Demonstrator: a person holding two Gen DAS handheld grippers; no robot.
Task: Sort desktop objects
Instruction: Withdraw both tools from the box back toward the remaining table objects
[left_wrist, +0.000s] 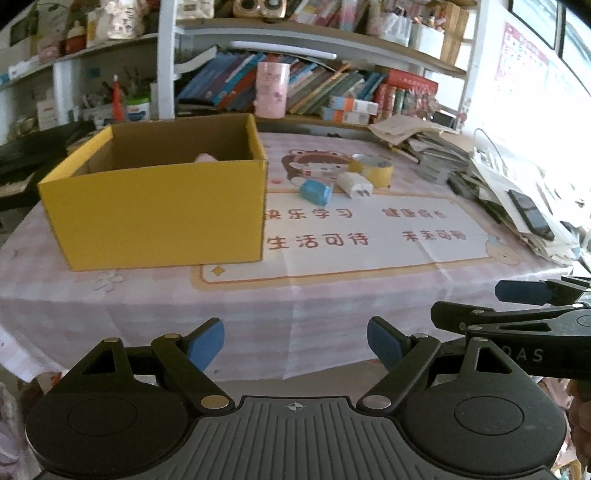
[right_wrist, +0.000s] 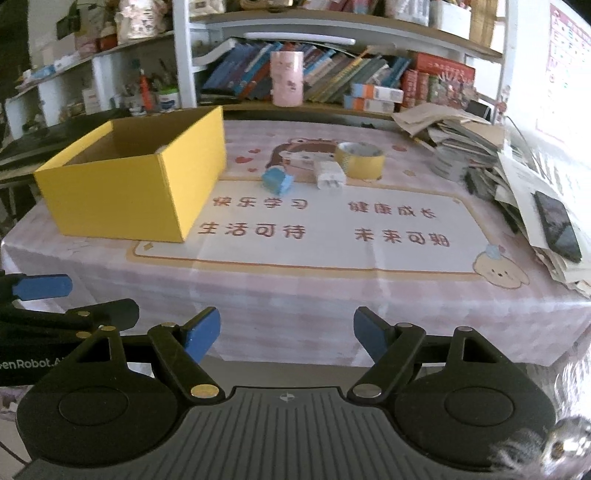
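Desktop objects, a blue cylindrical stamp (right_wrist: 277, 179), white plug-in charger (right_wrist: 330, 175) and yellow tape roll (right_wrist: 360, 159), are clustered at 12 o'clock beside the yellow cardboard box (right_wrist: 122, 184), presumably their destination. Left claw (left_wrist: 295, 345) and right claw (right_wrist: 286, 338) are held apart, empty, short of the tabletop (right_wrist: 295, 295).

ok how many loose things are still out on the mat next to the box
3: a blue block nearest the yellow box, a white charger beside it, and a tape roll behind. Something pink already sits inside; more may be hidden.
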